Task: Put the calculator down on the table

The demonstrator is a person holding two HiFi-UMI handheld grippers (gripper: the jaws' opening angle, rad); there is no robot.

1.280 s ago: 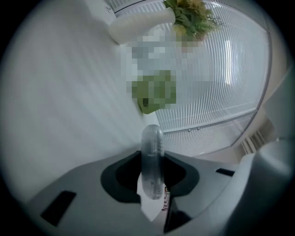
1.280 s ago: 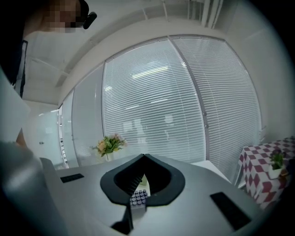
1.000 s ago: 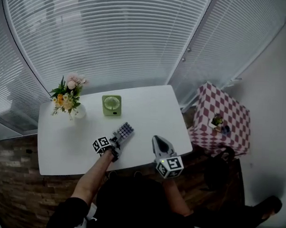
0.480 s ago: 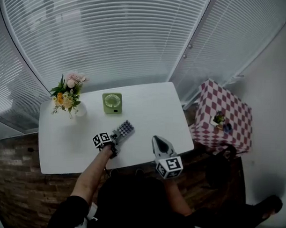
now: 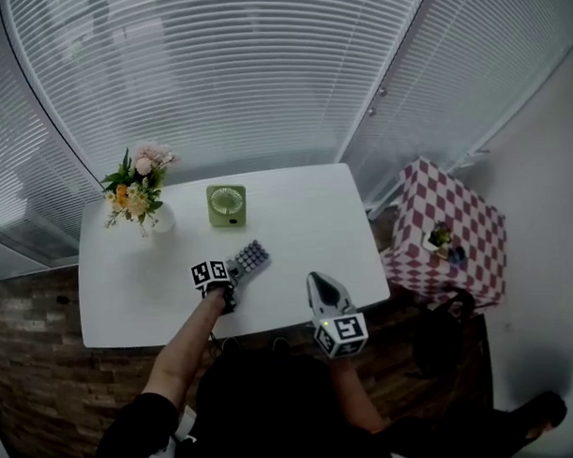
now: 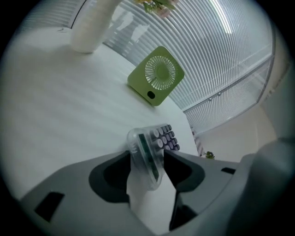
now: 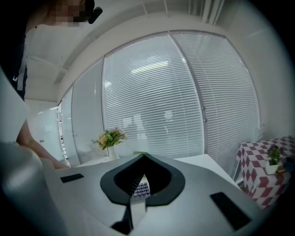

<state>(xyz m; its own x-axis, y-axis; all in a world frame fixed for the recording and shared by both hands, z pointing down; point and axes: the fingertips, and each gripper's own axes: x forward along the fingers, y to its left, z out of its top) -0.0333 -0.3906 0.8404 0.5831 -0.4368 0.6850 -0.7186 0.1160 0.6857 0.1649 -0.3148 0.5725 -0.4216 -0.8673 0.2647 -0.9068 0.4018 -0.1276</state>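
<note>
White table point(image 5: 296, 214) by a window wall of blinds, with a small green fan point(image 5: 225, 204) as landmark. The calculator point(image 5: 252, 258) lies flat on the tabletop just in front of the fan, toward the person. The left gripper point(image 5: 233, 271) has just been opening: its jaws now stand apart around the calculator's near end without clamping it, so the put-down looks done. The right gripper point(image 5: 319, 281), closed and empty, hovers farther from the fan over the table's near edge.
</note>
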